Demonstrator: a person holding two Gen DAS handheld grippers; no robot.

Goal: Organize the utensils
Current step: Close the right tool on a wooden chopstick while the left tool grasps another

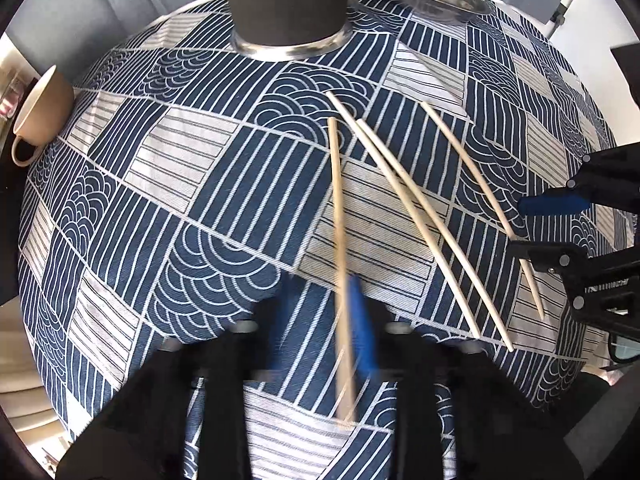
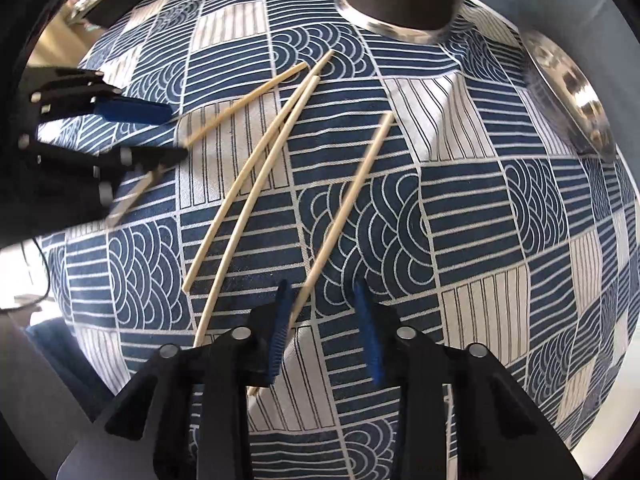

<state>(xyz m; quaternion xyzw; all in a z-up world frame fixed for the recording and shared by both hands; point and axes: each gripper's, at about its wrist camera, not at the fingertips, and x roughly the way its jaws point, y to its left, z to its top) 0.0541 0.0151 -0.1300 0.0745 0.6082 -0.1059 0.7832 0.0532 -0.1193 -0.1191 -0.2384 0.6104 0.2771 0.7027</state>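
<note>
Four chopsticks lie near the middle of the patterned tablecloth [image 1: 168, 184]. The left gripper [image 1: 320, 336] has pinched its jaws nearly shut on the leftmost chopstick [image 1: 338, 200]. The right gripper [image 2: 324, 332] has its jaws narrow around the rightmost chopstick [image 2: 352, 188], but one pad looks not yet touching. That stick could slip or swing out if lifted too soon. The dark metal holder [image 1: 286, 4] stands toward the far edge. Only the left view shows a tan cup [image 1: 40, 112] at the left edge; the steel bowl [image 2: 576, 96] shows biggest in the right view.
</note>
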